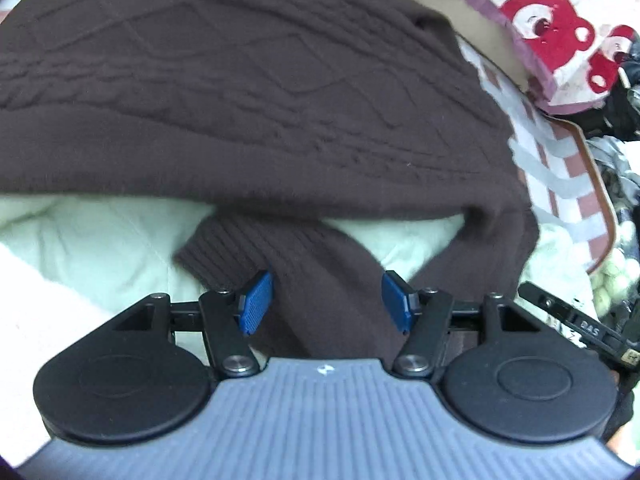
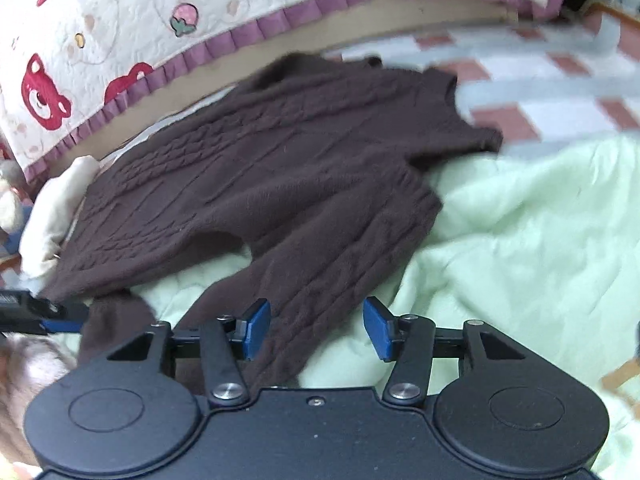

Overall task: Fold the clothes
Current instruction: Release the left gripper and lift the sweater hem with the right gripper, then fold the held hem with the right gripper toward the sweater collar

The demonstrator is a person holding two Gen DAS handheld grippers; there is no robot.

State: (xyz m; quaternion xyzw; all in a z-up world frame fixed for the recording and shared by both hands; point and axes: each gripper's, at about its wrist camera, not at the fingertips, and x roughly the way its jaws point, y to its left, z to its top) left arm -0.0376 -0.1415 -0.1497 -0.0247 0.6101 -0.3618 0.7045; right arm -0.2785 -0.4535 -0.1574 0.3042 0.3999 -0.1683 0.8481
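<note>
A dark brown cable-knit sweater (image 1: 248,80) lies spread on a pale green quilt (image 1: 100,228). My left gripper (image 1: 326,300) is open, its blue pads on either side of the ribbed sleeve cuff (image 1: 312,280). In the right wrist view the sweater (image 2: 260,160) lies flat with its neck at the far right. My right gripper (image 2: 316,328) is open, with the other sleeve (image 2: 316,280) running between its blue pads. The left gripper (image 2: 44,316) shows at that view's left edge.
A cream bedspread with red bears and a purple frill (image 2: 120,40) hangs behind the sweater. A red-and-white checked sheet (image 2: 540,92) lies at the far right. A cream cloth (image 2: 52,208) sits by the sweater's hem. Dark clutter (image 1: 624,88) lies at the right.
</note>
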